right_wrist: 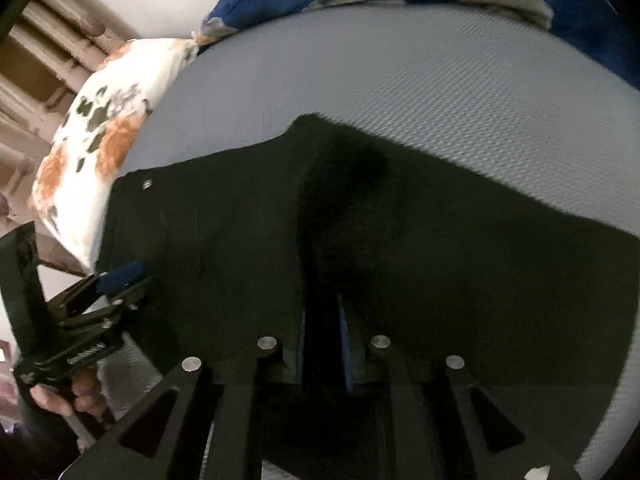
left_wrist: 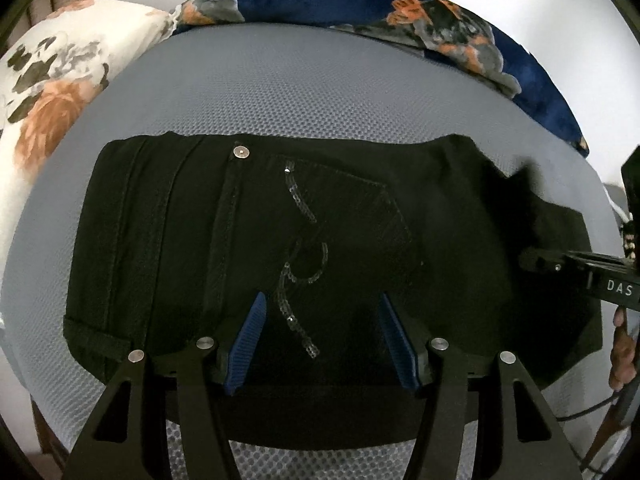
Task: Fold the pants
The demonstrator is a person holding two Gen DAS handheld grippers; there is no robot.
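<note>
Left claw (left_wrist: pixel 320 336), bottom centre of its view, gapes over black pants (left_wrist: pixel 320 240) spread mid-frame on a grey bed (left_wrist: pixel 320 92). Right claw (right_wrist: pixel 322 340), bottom centre, pinches a pants fold, jaws nearly closed.

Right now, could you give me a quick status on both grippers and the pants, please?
Left gripper open above the black pants. Right gripper nearly closed; grip unclear. Pants folded on the grey mattress. Nothing in the way.
</note>
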